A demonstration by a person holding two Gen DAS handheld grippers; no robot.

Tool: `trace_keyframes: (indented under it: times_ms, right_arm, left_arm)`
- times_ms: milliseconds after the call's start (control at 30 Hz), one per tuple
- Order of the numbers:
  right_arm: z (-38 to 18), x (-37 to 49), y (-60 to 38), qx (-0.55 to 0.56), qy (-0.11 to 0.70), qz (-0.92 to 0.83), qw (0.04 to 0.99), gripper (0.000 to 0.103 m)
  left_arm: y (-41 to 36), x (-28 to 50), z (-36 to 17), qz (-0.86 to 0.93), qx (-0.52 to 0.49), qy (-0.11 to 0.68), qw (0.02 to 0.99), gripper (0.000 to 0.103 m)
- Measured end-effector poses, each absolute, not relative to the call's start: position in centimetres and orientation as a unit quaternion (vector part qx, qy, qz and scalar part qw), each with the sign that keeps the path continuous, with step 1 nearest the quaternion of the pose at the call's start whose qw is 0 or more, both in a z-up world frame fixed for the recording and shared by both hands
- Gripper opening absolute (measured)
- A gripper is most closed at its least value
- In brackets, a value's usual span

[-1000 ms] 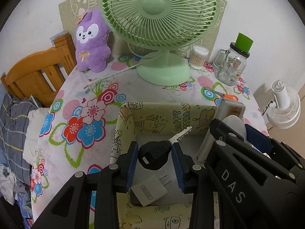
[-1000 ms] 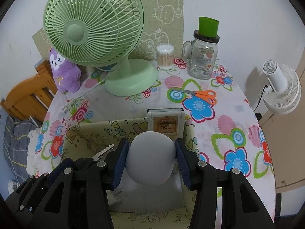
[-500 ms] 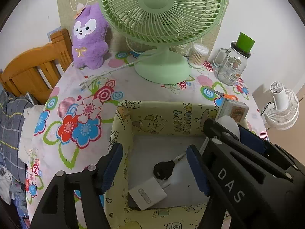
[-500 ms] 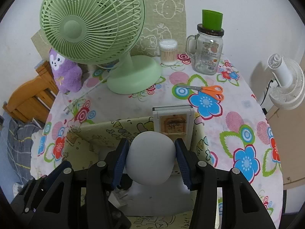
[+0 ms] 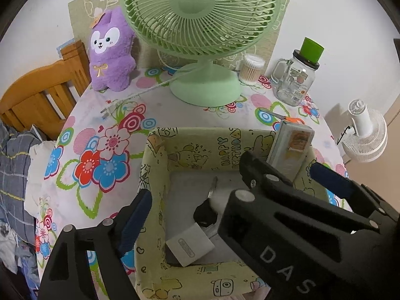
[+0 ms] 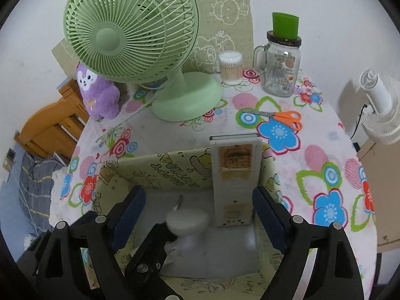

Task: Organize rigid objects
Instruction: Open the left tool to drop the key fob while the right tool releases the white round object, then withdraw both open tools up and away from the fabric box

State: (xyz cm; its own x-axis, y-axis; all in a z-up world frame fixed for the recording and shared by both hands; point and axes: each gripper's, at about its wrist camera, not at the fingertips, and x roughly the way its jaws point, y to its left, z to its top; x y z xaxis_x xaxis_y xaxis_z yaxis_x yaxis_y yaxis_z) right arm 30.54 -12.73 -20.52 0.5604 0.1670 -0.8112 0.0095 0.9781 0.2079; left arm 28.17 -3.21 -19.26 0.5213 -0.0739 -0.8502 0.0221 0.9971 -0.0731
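A: Where do the rigid things sit?

B: Inside the pale yellow cartoon-print box [image 6: 155, 172] on the floral counter [image 6: 175, 130]: a black-headed key [image 5: 205, 212], a white plug adapter [image 5: 190, 246], a blurred grey-white rounded object [image 6: 187, 221], and a white flat case [image 6: 233, 182] upright against the far wall.

A: And the fingers?

B: Both the left gripper [image 5: 200, 215] and right gripper [image 6: 197, 215] are opening, spread wide above the box, gripping nothing.

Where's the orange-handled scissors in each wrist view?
Left wrist: scissors right of centre on the tablecloth, mostly hidden behind the upright flat case.
Right wrist: scissors in full view, upper right of centre, beyond the box.
Shared landmark: glass jar with green cap, just behind them.
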Motion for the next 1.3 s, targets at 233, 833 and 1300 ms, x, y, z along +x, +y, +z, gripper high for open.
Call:
trace_keyframes:
  times_ms: [233, 833, 1300]
  right_arm:
    - [-20.2, 29.4, -13.2, 0.071, 0.469, 0.035, 0.88, 0.094]
    - [-18.6, 24.9, -14.2, 0.064, 0.461, 0.019, 0.885, 0.094]
    - [-16.9, 20.7, -14.5, 0.058, 0.451, 0.008, 0.89, 0.094]
  left_arm:
    - [-4.0, 27.3, -18.7, -0.025, 0.005, 0.481, 0.876, 0.094]
    - [-5.3, 23.1, -17.2, -0.044, 0.015, 0.469, 0.882, 0.095]
    - [-5.5, 19.3, -15.6, -0.05, 0.025, 0.455, 0.889, 0.098]
